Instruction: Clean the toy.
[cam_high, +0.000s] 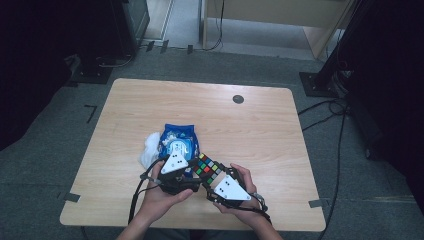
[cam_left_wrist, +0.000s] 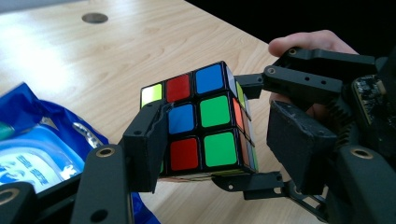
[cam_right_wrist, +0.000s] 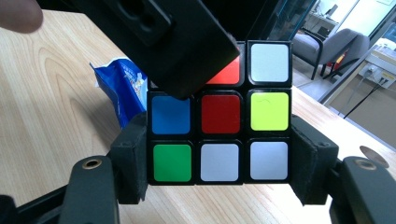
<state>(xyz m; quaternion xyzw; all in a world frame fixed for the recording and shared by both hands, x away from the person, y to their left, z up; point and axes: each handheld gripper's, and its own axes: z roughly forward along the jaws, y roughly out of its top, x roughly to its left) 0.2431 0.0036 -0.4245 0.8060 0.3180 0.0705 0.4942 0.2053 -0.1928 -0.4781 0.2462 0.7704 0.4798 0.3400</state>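
Rubik's cube (cam_high: 208, 167) is sitting just above the near edge of the desk (cam_high: 250, 130), between the person's two hands, a little left of the middle. At the far left of the group, something white and crumpled (cam_high: 149, 148) is lying on the desk, touching a blue snack packet (cam_high: 178, 142) that is resting flat just behind the left gripper (cam_high: 186, 172).

The left gripper is reaching toward the cube from the left side. In the left gripper view its fingers (cam_left_wrist: 148, 144) are standing apart: one is lying against the cube's (cam_left_wrist: 205, 123) left face, while the other is hanging clear of the cube on its right, so the fingers are released rather than gripping.

The right gripper (cam_high: 220, 175) is coming in from the right. In the right gripper view its fingers (cam_right_wrist: 130, 158) are pressing on both sides of the cube's (cam_right_wrist: 219, 135) bottom row, grasping the cube, and a finger of the left gripper is crossing over the cube's upper left corner. Past the cube in the same view, the blue packet (cam_right_wrist: 121, 88) is showing on the desk (cam_right_wrist: 56, 116).

Farther right and back, a small round dark disc (cam_high: 238, 99) is sitting in the desk's surface.
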